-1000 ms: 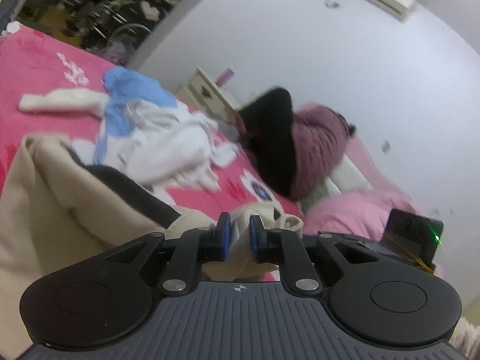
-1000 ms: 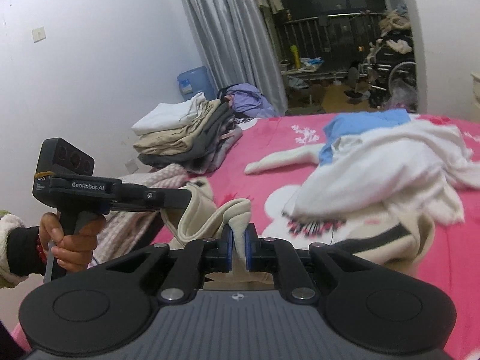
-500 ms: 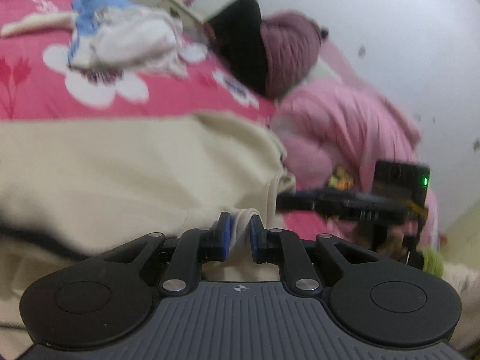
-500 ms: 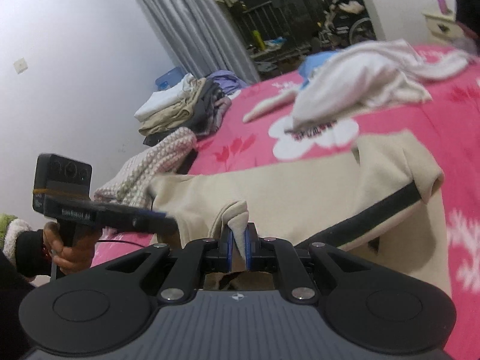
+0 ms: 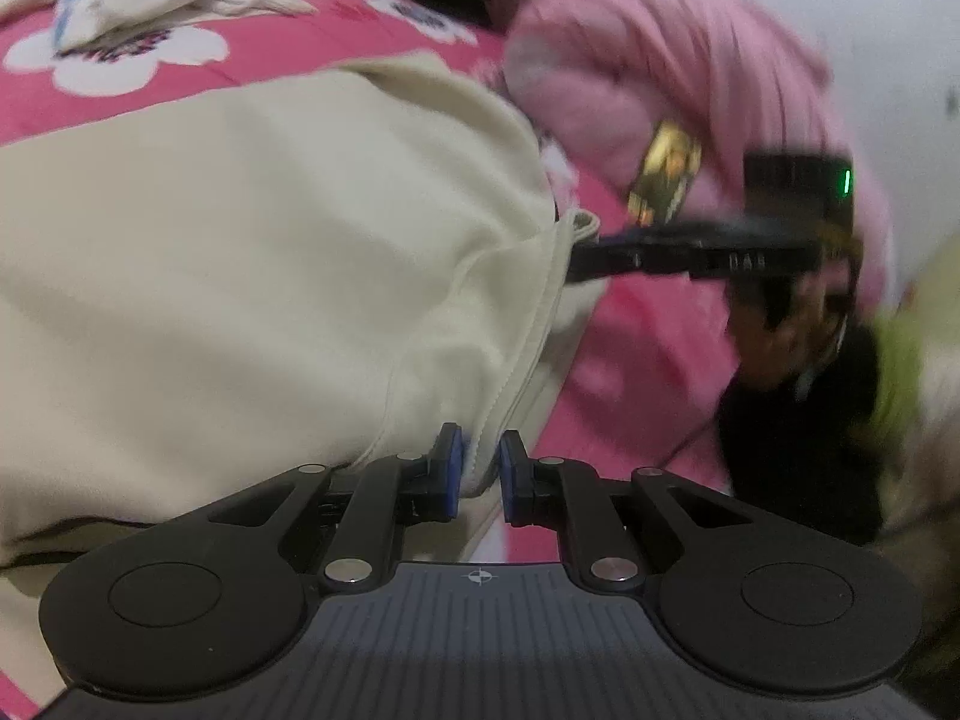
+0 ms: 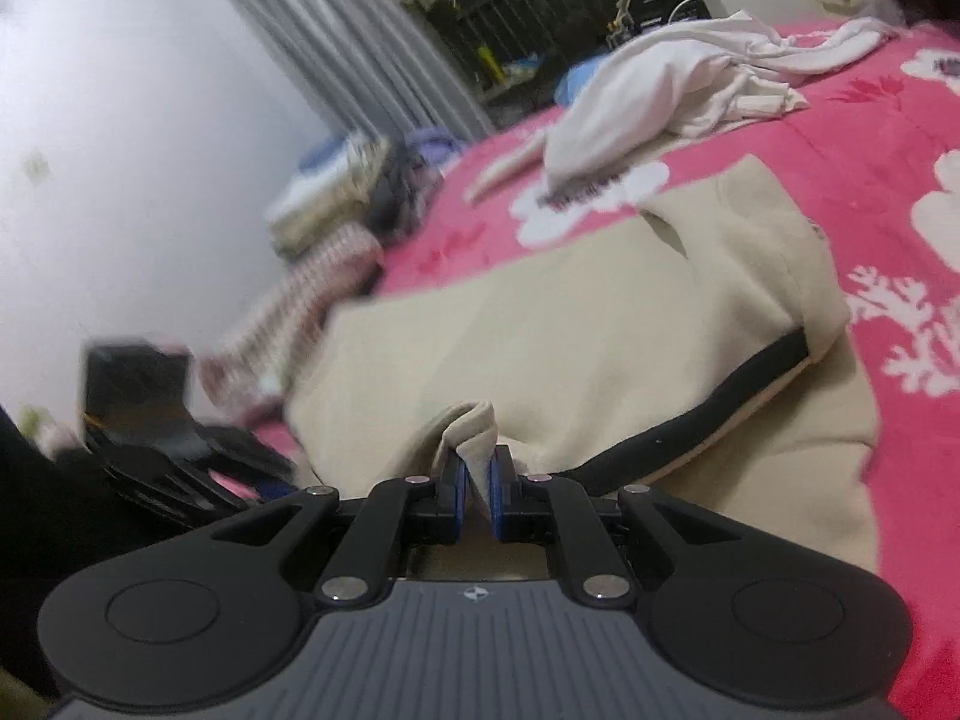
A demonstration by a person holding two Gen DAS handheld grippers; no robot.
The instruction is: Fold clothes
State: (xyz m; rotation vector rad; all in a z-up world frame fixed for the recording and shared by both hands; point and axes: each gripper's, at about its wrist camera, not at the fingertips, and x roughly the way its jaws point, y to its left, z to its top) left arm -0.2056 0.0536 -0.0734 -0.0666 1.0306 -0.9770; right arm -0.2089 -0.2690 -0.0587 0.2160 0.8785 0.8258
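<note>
Left gripper (image 5: 480, 468): jaws nearly closed, blue pads pinching a seamed edge of the cream garment (image 5: 252, 252). The cloth runs up between the pads and spreads away to the left as a broad, fairly smooth sheet.

Right gripper (image 6: 475, 480): jaws nearly closed, blue pads clamped on a small peaked fold of the same cream garment (image 6: 540, 330). The fold stands up between the pads; the rest of the garment lies beyond it.

Garment position: it lies spread across the pink floral bedspread (image 6: 840, 138), directly in front of both grippers. A black stripe (image 6: 708, 414) runs along one edge in the right wrist view, with a further cream layer showing beneath it.

Each gripper appears in the other's camera. In the left wrist view the right one shows as a blurred black tool with a green light, its tip at the garment's far corner; the hand holding it is too blurred to describe. In the right wrist view the left one is a dark blurred shape at lower left.

Surroundings: a loose heap of white clothes (image 6: 690, 78) lies further up the bedspread, apart from the garment. A stack of folded clothes (image 6: 336, 192) sits at the bed's far edge near the grey curtain (image 6: 348, 42). A pink quilt (image 5: 672, 60) is bunched against the white wall in the left wrist view
</note>
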